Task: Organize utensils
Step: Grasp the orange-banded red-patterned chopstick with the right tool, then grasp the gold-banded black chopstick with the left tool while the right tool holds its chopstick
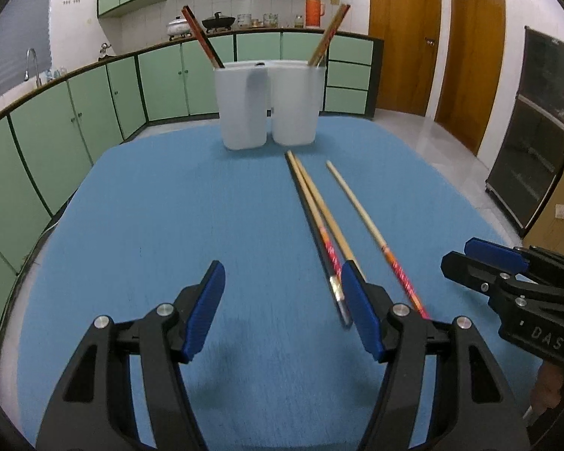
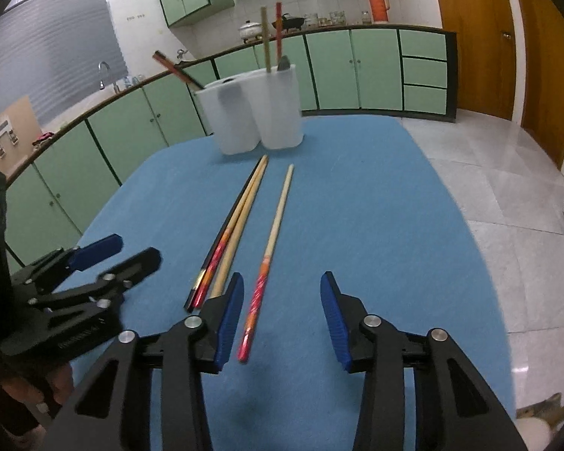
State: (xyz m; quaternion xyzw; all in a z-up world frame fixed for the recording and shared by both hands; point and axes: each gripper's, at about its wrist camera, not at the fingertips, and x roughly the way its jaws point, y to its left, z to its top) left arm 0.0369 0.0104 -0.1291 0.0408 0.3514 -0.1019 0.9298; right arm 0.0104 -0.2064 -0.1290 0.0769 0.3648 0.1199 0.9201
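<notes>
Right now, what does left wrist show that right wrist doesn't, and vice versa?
Left wrist only: a dark glass-front cabinet at the right, and two wooden doors.
Right wrist only: grey window blinds, a cardboard panel on the counter.
Both: two white holders with chopsticks in them, three loose chopsticks on the blue mat, the orange thermos.

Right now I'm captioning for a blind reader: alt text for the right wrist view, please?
Open right gripper hovers over a lone chopstick on the blue mat, beside a bundle of chopsticks. Two white holders stand behind; the left gripper is alongside.
</notes>
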